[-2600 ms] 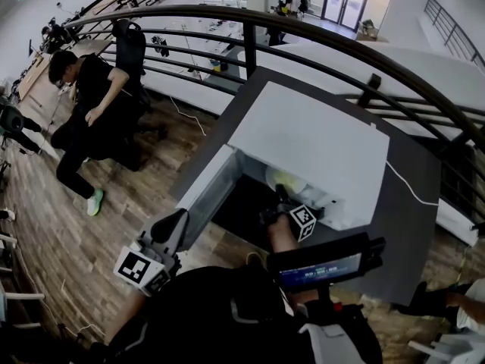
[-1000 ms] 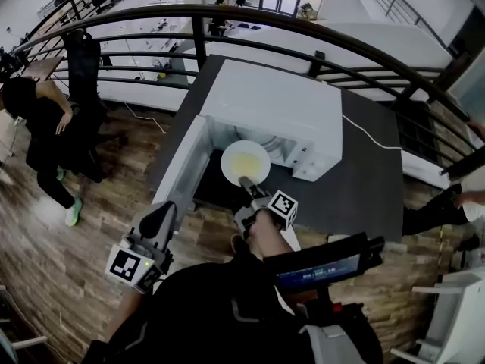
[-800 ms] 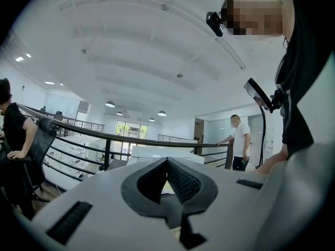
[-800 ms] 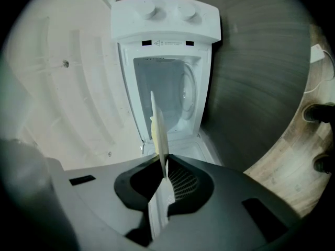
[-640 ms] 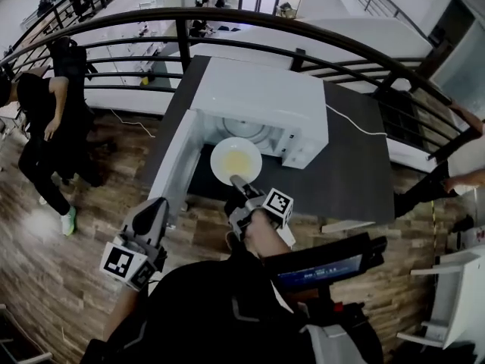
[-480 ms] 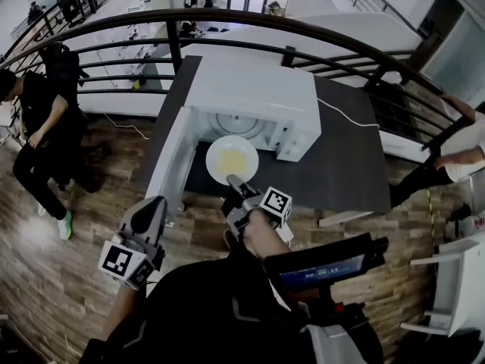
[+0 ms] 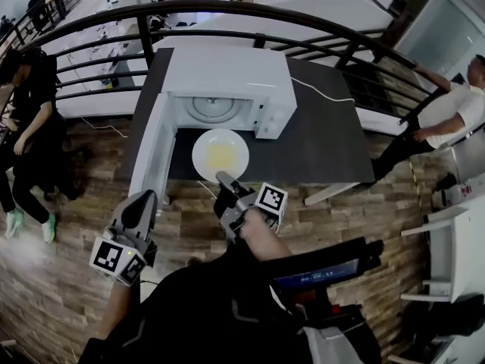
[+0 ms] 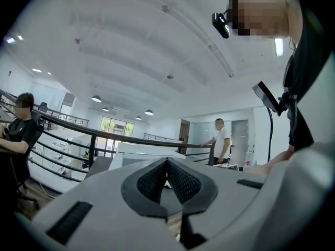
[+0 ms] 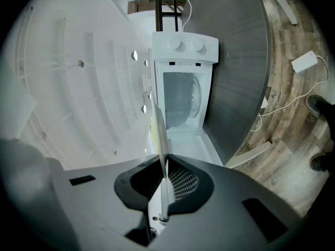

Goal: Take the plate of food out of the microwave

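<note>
The plate (image 7: 220, 155) of food is already clear of the open microwave (image 7: 227, 78), its near rim pinched in the right gripper (image 7: 225, 180) over the front edge of the desk (image 7: 326, 142) (the left gripper (image 7: 140, 203) is pressed together, empty), so probably only setting it down remains, beside a railing (image 7: 227, 10) and wood floor (image 7: 68, 279).

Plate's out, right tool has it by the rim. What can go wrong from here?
1. The right tool pinches only the near rim of the plate, so it may sag or slip and spill the food.
2. The open microwave door stands just left of the plate; a leftward swing could clip it.
3. The left tool is shut and clear, giving no support.
</note>
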Demonstrator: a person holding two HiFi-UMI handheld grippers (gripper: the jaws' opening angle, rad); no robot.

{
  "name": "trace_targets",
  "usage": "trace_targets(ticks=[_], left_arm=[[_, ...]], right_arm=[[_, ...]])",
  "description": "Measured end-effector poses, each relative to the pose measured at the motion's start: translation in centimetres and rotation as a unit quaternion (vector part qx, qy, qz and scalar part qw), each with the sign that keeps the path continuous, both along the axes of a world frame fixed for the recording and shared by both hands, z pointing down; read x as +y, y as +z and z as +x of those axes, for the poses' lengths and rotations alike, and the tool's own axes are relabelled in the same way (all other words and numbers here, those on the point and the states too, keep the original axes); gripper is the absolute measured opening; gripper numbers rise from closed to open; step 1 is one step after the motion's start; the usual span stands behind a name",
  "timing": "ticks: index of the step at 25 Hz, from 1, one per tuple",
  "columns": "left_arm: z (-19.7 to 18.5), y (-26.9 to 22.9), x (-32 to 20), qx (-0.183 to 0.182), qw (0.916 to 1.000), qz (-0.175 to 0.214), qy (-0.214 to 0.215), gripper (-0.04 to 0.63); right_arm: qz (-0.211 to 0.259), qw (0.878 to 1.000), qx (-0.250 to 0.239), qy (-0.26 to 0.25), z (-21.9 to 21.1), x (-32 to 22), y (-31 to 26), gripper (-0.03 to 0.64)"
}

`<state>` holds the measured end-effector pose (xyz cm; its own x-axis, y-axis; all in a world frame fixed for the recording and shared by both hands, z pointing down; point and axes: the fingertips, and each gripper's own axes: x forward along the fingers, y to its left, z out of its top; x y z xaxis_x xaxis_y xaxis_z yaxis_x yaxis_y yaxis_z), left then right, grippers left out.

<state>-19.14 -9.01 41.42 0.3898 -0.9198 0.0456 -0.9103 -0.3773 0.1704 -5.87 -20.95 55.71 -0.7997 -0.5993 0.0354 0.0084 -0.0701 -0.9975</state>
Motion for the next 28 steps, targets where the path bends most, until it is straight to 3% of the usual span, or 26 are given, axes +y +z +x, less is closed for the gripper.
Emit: trace_targets(ticks=[15, 28], left_arm=[[4.0, 0.4, -2.0, -0.001, 0.9999, -0.003, -0.012, 0.005], [4.7, -0.2, -3.1, -0.005, 0.9996, -0.003, -0.026, 0.005]], right_arm=[[0.022, 0.999, -0.012, -0.048, 2.5, 0.0, -2.0, 0.018], [0.027, 0.997, -0.018, -0.063, 3.3, -0.9, -3.1, 0.018]])
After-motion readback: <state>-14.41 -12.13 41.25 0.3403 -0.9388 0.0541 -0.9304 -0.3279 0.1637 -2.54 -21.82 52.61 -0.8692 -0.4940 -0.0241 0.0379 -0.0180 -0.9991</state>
